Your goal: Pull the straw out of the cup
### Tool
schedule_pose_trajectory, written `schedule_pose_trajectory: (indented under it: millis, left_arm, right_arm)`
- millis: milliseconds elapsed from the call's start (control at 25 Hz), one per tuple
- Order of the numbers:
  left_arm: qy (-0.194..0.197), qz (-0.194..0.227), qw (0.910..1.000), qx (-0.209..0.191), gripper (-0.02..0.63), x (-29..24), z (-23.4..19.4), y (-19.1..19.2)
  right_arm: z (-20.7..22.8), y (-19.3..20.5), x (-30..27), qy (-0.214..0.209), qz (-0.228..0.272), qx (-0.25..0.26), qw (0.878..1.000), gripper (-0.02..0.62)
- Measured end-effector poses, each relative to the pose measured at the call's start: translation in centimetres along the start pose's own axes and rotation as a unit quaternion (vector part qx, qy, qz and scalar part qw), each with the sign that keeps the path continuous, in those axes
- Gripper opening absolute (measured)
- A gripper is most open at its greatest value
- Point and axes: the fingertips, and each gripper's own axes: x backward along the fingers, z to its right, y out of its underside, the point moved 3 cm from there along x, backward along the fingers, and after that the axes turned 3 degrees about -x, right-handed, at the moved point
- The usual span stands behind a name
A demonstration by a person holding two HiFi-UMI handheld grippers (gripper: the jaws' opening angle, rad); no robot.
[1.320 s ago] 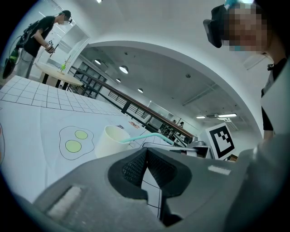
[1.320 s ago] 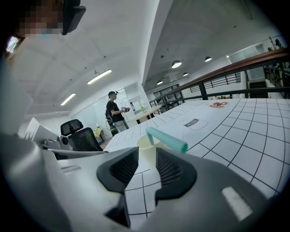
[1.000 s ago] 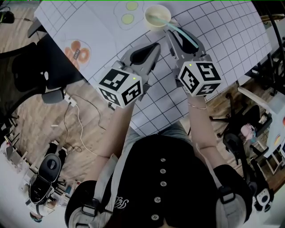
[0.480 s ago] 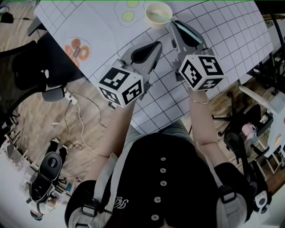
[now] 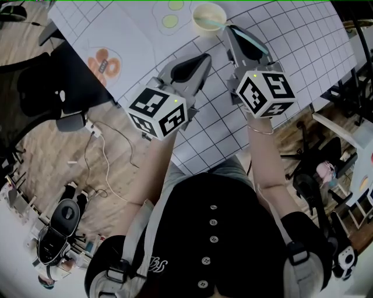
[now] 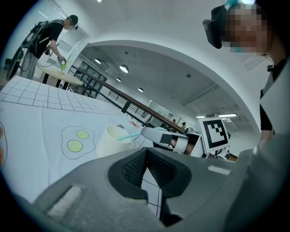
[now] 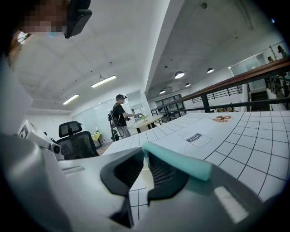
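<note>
A pale cup (image 5: 208,17) stands on the gridded table mat (image 5: 303,41); a teal straw (image 5: 247,39) leans out of it toward the right. My right gripper (image 5: 229,30) reaches in level just beside the cup's rim. Its jaws have just been closing with the straw between them. In the right gripper view the straw (image 7: 177,159) is pinched at the tips of the right gripper (image 7: 145,153) and lies back over one jaw. My left gripper (image 5: 204,59) hovers shut and holds nothing, a little short of the cup (image 6: 112,140). The left gripper (image 6: 146,153) sees the straw (image 6: 131,135).
Printed pictures lie on the mat: two fried eggs (image 5: 170,21) left of the cup, doughnuts (image 5: 104,63) near the left edge, a milk carton (image 7: 198,138). A black office chair (image 5: 41,87) and floor cables stand off the table's left. A person works at a far desk (image 7: 119,114).
The right gripper's jaws have narrowed from wide apart onto the straw, and its cube has edged slightly toward the cup. The left gripper has stayed put.
</note>
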Motion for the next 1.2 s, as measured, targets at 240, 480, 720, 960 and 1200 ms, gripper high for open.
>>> schedule_pose_trajectory:
  millis: [240,480,720,960,1200]
  left_arm:
    - [0.002,0.01,0.9999,-0.005,-0.003,0.9,0.7,-0.5]
    - [0.005,0.022,0.9996,-0.018,-0.003,2.6,1.9,-1.5]
    - [0.017,0.041,0.9986,-0.031,-0.003,4.2,3.9,-2.7]
    - [0.034,0.059,0.9963,-0.052,-0.003,6.3,6.0,-4.2]
    - [0.055,0.077,0.9929,-0.071,-0.003,8.4,7.7,-5.6]
  right_arm:
    - [-0.9,-1.1,1.0,-0.001,0.013,0.011,1.0,0.029]
    - [-2.2,-2.9,3.0,0.0,0.034,0.023,0.999,0.029]
    - [-4.3,-4.5,5.7,0.001,0.056,0.038,0.998,0.029]
    - [-6.6,-6.0,8.8,0.006,0.081,0.051,0.995,0.029]
    - [-9.1,-7.5,11.8,0.009,0.108,0.068,0.992,0.029]
